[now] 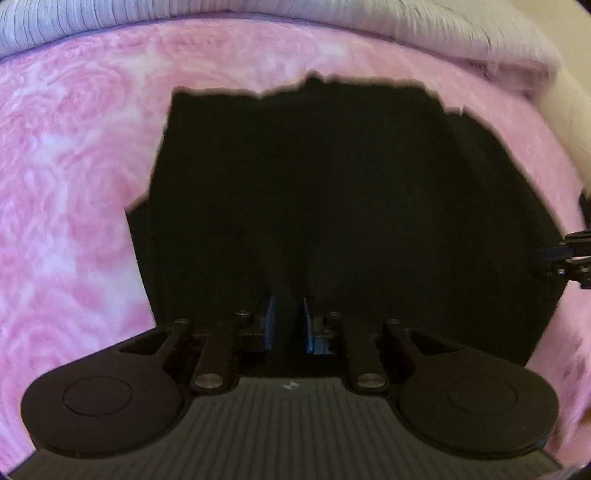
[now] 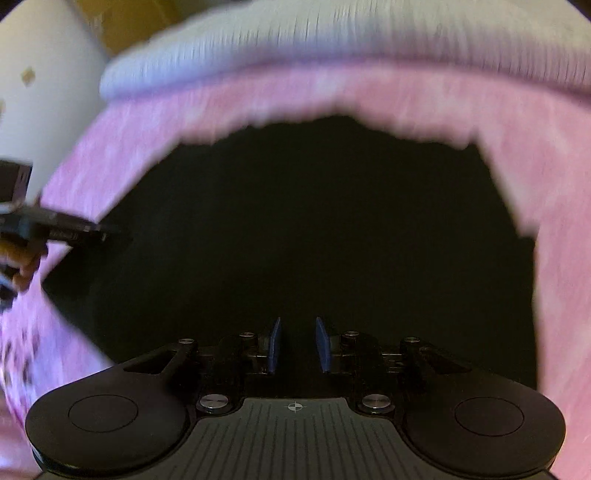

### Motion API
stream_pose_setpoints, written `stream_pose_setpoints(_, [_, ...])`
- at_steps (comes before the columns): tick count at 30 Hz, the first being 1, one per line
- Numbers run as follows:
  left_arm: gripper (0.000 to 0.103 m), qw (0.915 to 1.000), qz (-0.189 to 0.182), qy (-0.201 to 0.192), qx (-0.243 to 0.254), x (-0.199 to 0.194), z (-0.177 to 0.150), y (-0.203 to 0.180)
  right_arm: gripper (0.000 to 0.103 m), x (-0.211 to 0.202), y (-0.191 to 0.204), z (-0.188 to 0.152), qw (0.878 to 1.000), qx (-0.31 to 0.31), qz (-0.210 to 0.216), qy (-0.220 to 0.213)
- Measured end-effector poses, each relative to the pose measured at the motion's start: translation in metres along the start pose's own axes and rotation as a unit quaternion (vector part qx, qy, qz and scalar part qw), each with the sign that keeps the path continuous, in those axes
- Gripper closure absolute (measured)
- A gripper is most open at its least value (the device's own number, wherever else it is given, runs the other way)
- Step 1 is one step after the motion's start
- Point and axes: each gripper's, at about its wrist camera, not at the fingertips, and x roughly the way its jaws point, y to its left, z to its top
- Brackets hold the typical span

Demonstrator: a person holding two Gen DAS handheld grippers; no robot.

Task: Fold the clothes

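Note:
A black garment (image 1: 332,192) lies spread on a pink swirl-patterned blanket (image 1: 66,177) and fills the middle of both views. My left gripper (image 1: 290,317) has its blue pads (image 1: 269,321) drawn close on the garment's near edge, with dark cloth between them. It also shows at the left of the right wrist view as the left gripper (image 2: 92,230), where the cloth pulls to a point at its tips. My right gripper (image 2: 299,341) is likewise pinched on the black garment (image 2: 314,221). The right wrist view is blurred by motion.
A pale ribbed cover (image 1: 461,26) runs along the far side of the blanket. Beyond the bed's corner stand a white rounded object (image 2: 48,85) and a brown surface (image 2: 125,22). A hand (image 2: 26,267) holds the left gripper.

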Motion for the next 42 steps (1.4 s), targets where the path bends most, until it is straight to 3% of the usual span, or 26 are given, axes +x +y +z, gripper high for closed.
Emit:
stream_pose_setpoints(5, [0.091,0.9998,0.016,-0.015,0.002,-0.046,-0.009,-0.006,0.078,-0.034,-0.006,-0.023,0.999,-0.002,-0.051,-0.003])
stream_pose_setpoints(7, [0.09,0.9996,0.025,0.003,0.012,-0.058,-0.026,-0.009,0.078,-0.048,-0.008,-0.031,0.997,-0.002,-0.073,-0.005])
stream_pose_setpoints(10, [0.09,0.9978,0.037,0.039,0.037,-0.047,-0.055,-0.007,0.077,-0.049,-0.035,-0.059,0.991,0.043,-0.122,0.022])
stream_pose_setpoints(12, [0.089,0.9976,0.036,0.038,0.045,-0.043,-0.062,-0.005,0.077,-0.041,-0.058,-0.077,0.984,0.083,-0.15,0.057])
stream_pose_setpoints(14, [0.09,0.9976,0.043,0.026,0.047,-0.054,-0.058,-0.01,0.077,-0.048,-0.064,-0.085,0.977,0.109,-0.173,0.059])
stream_pose_setpoints(18, [0.087,0.9972,0.04,0.01,0.063,-0.076,-0.063,-0.03,0.077,-0.067,-0.032,-0.083,0.984,0.084,-0.155,0.018])
stream_pose_setpoints(21, [0.087,0.9938,0.04,0.059,0.085,-0.065,-0.079,-0.042,0.077,-0.064,-0.01,-0.085,0.986,0.094,-0.137,0.013])
stream_pose_setpoints(24, [0.086,0.9922,0.049,0.07,0.09,-0.075,-0.08,-0.053,0.075,-0.071,0.006,-0.086,0.984,0.119,-0.132,0.006])
stream_pose_setpoints(27, [0.078,0.9953,0.052,0.063,0.052,-0.098,-0.078,-0.055,0.062,-0.087,0.023,-0.086,0.986,0.105,-0.127,0.002])
stream_pose_setpoints(29, [0.072,0.9953,0.066,0.057,0.04,-0.115,-0.079,-0.059,0.048,-0.095,0.037,-0.085,0.987,0.087,-0.131,0.004])
stream_pose_setpoints(32, [0.056,0.9947,0.086,0.051,0.023,-0.141,-0.085,-0.066,0.037,-0.113,0.058,-0.085,0.988,0.068,-0.138,0.009])
stream_pose_setpoints(37, [0.024,0.9918,0.122,0.039,-0.004,-0.184,-0.097,-0.081,0.032,-0.141,0.077,-0.082,0.987,0.025,-0.157,0.005])
stream_pose_setpoints(42, [0.014,0.9892,0.145,0.019,-0.01,-0.22,-0.1,-0.104,0.031,-0.17,0.09,-0.079,0.986,0.007,-0.168,-0.011])
